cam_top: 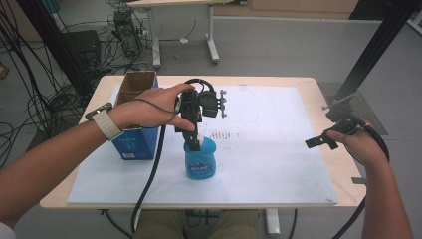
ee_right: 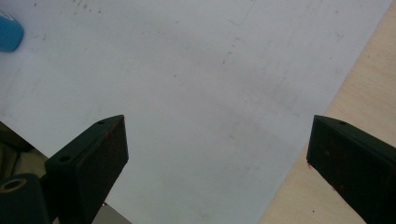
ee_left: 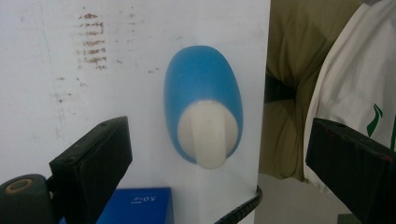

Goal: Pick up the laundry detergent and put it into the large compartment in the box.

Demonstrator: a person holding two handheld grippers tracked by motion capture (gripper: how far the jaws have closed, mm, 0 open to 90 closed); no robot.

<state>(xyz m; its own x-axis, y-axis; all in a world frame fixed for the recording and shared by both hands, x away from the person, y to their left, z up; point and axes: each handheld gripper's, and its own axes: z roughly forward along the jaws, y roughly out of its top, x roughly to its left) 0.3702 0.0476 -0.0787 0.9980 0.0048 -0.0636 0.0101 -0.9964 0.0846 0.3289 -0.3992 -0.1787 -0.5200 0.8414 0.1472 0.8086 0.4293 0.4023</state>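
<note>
Directly above blue bottle [cam_top: 200, 159], left gripper [cam_top: 191, 135] spread wide, lined up to clamp white cap [ee_left: 208, 134]; right gripper [cam_top: 318, 141] likewise agape, parked aside.

In the high view the left gripper [cam_top: 193, 142] covers the white cap of the squat blue plastic bottle [cam_top: 201, 162]; its label print blurs.

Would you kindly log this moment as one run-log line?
left gripper: open, above blue bottle | right gripper: open, idle over table edge | blue box: left of bottle
</note>
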